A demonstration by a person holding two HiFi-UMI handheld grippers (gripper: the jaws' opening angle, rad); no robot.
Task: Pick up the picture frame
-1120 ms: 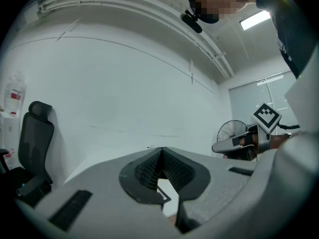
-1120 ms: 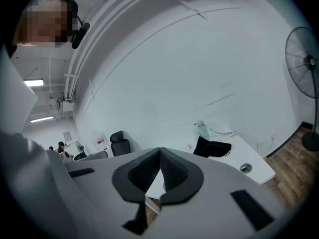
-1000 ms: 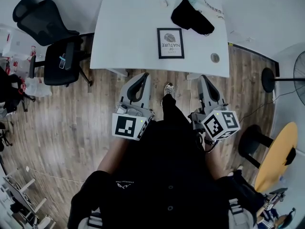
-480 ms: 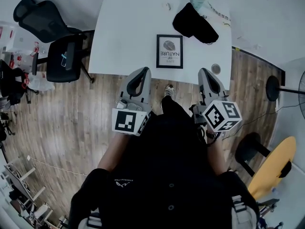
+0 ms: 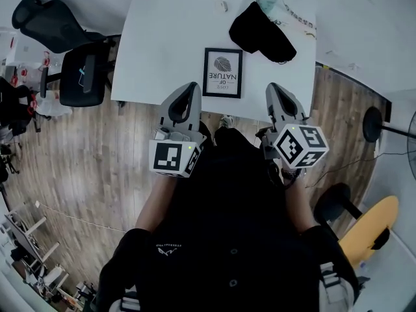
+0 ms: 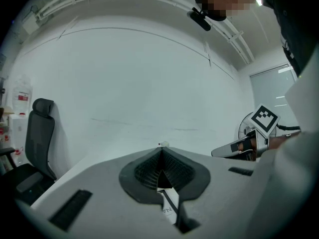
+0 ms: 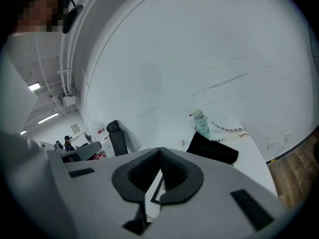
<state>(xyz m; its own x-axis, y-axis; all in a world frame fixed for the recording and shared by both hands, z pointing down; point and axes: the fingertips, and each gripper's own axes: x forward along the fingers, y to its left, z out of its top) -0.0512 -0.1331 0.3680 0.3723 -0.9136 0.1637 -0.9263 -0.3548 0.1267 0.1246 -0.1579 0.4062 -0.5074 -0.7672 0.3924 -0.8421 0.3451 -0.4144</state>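
Head view: the picture frame [image 5: 223, 73] lies flat near the tabletop's [image 5: 162, 38] front edge, print up. The left claw [image 5: 188, 88] and right claw [image 5: 273, 90] hover on either side of it. A black pouch [image 5: 261, 26] sits just behind, so the near edge looks like the open way in.

Left gripper view: jaws pinched together and empty, with a sliver of frame below, I think.

Right gripper view: jaws closed on nothing too, so they'd need to open first.
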